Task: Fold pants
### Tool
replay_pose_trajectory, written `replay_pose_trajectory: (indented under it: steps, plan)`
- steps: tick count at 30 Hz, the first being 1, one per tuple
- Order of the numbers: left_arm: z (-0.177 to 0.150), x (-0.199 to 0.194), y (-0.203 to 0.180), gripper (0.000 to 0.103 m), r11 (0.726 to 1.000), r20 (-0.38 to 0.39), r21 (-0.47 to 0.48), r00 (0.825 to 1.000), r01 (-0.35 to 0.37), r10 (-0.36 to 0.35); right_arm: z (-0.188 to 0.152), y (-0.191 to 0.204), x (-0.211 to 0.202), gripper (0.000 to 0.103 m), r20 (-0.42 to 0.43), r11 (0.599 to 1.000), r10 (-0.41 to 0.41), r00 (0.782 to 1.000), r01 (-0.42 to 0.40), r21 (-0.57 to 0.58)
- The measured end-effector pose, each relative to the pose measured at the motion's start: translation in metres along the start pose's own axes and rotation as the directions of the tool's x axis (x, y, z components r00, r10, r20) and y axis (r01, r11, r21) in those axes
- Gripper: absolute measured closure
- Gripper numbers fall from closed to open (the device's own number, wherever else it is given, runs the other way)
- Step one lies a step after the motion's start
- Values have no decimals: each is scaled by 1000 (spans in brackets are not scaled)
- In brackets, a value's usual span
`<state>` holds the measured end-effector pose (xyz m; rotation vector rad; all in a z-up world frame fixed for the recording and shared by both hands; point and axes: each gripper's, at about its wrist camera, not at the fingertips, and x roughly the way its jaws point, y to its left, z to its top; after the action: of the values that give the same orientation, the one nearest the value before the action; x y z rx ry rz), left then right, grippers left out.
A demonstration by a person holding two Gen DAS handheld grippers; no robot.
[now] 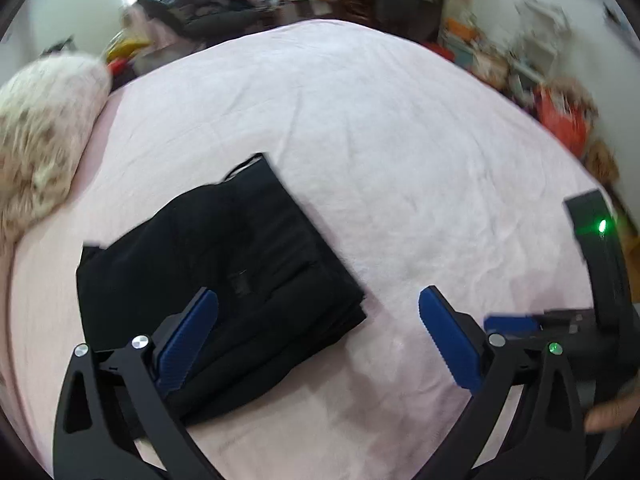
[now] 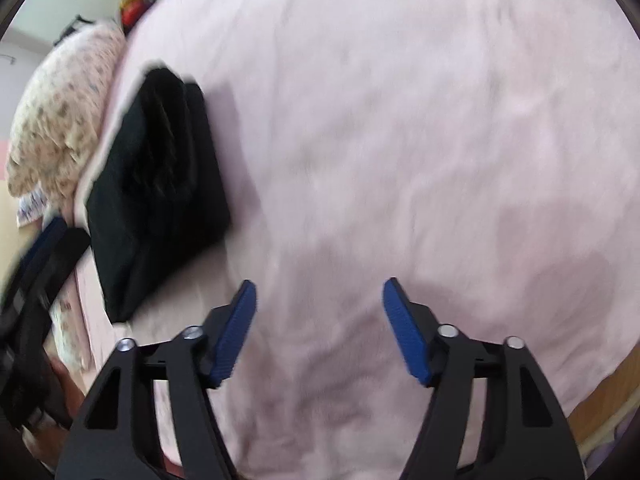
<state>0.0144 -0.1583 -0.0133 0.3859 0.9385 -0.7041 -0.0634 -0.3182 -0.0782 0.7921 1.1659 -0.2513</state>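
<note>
Black pants [image 1: 224,276] lie folded into a compact rectangle on the pink bed sheet [image 1: 360,140]. My left gripper [image 1: 318,336] hovers over their near right corner, jaws wide open, nothing between the blue pads; the left pad [image 1: 188,344] overlaps the fabric in view. In the right wrist view the same pants [image 2: 160,184] lie at the left, near the bed's edge. My right gripper [image 2: 320,328] is open over bare sheet to the right of them, holding nothing. The right gripper's body [image 1: 600,280] shows at the left wrist view's right edge.
A floral pillow [image 1: 40,140] lies at the bed's left end, close to the pants. Beyond the far edge of the bed stand cluttered shelves and piles of clothes [image 1: 208,12]. A hand [image 1: 608,416] shows at the lower right. The bed's wooden edge [image 2: 600,404] runs at the lower right.
</note>
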Motion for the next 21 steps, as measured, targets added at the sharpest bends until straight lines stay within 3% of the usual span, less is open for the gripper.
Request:
replay_pose_trajectory:
  steps: [4,8,10,14,21]
  plan:
    - [-19,-8,54,2,981,-36,-192,999,-30,23,22,49,-13,45,92,983,119,989,-104,-150]
    - [-47,-8,120,2,915,-96,-398,995,-64,27,32,107,-8,45,103,934,205,973,-163,-317]
    - [-58,-9,141,2,887,-133,-452,990,-91,33,35,136,5,45,80,909,199,977,-153,-388]
    - [-72,-2,163,2,855,-201,-500,979,-135,37,32,162,25,45,41,886,154,987,-120,-449]
    - [-84,4,168,2,861,-246,-475,967,-185,72,16,185,37,45,65,839,37,997,5,-545]
